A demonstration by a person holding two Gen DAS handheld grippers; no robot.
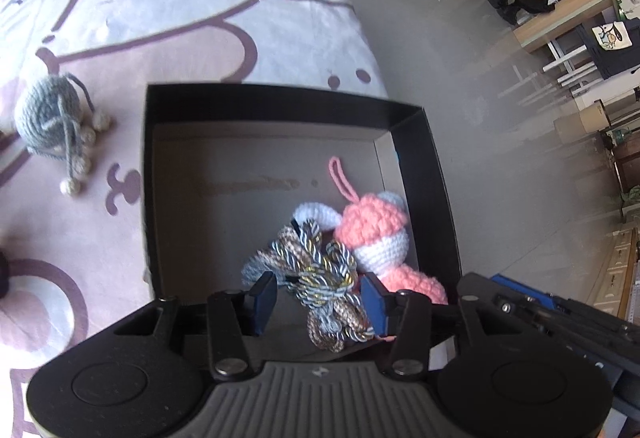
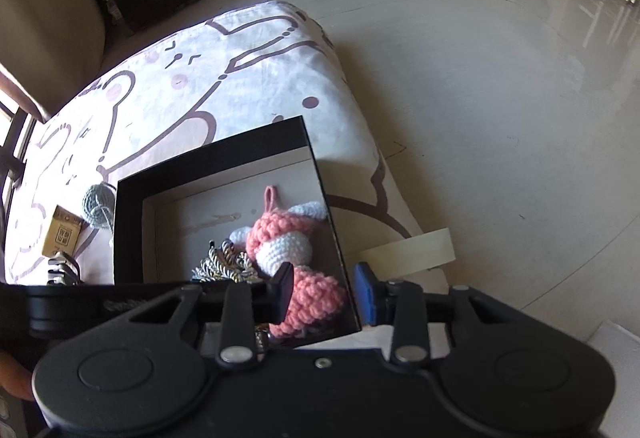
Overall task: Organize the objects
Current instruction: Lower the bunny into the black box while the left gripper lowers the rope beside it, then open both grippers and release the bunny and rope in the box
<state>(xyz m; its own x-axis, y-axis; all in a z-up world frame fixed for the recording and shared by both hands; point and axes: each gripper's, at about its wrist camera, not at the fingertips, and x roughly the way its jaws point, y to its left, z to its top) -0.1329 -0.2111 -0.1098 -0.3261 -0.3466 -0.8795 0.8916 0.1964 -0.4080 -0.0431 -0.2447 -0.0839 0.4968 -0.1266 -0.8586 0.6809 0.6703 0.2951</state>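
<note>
An open black box point(image 1: 424, 173) with a cardboard floor lies on a bear-print cover. Inside it lie a pink and white crochet toy point(image 1: 372, 226) and a bundle of braided cord point(image 1: 320, 274). My left gripper point(image 1: 320, 298) hangs over the box's near end, jaws apart. The cord lies loose between them, with a gap beside the left finger. My right gripper point(image 2: 326, 292) straddles the box's right wall point(image 2: 340, 262). One finger stands inside by the toy's pink body point(image 2: 316, 294) and the blue pad stands outside the wall, with the jaws apart. A grey yarn toy point(image 1: 52, 117) sits on the cover left of the box.
The cover point(image 1: 168, 5) ends just right of the box, and bare floor point(image 2: 500, 97) lies beyond. A small yellow-brown carton point(image 2: 62, 236) and a metal tool set point(image 2: 62, 266) lie left of the box. A cream strip point(image 2: 408, 252) sticks out under the box's right side. Furniture stands at the room's far edges.
</note>
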